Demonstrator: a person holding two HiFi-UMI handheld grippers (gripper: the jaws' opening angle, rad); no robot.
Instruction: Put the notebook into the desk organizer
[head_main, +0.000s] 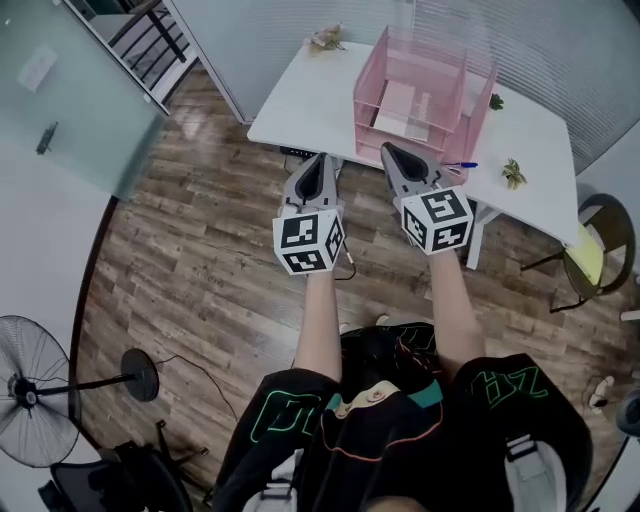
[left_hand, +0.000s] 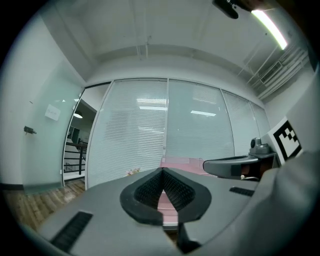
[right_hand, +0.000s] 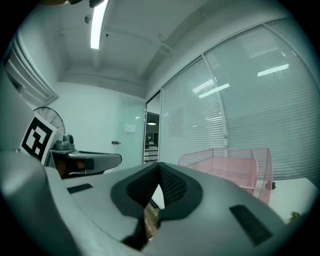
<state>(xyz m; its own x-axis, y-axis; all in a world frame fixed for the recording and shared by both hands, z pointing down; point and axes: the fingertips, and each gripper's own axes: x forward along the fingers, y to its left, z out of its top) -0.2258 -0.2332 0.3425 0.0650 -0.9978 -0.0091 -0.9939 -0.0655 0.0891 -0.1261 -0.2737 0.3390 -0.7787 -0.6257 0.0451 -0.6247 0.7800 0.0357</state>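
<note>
A pink see-through desk organizer (head_main: 455, 85) stands on the white desk (head_main: 310, 95). Inside it lies a pale flat thing that looks like the notebook (head_main: 399, 107). My left gripper (head_main: 322, 160) and right gripper (head_main: 388, 150) hang side by side over the desk's near edge and point at the organizer. Both are shut with nothing between the pads. In the left gripper view the shut jaws (left_hand: 163, 171) partly hide the organizer (left_hand: 181, 162), and the right gripper (left_hand: 239, 165) shows beside them. In the right gripper view the organizer (right_hand: 235, 167) stands to the right of the shut jaws (right_hand: 160, 169).
A blue pen (head_main: 462, 166) and dried leaf bits (head_main: 513, 172) lie on the desk's right part, and another dried sprig (head_main: 327, 40) at its far left corner. A chair with a yellow seat (head_main: 592, 252) stands at the right, a floor fan (head_main: 30, 395) at the lower left. Glass walls surround the desk.
</note>
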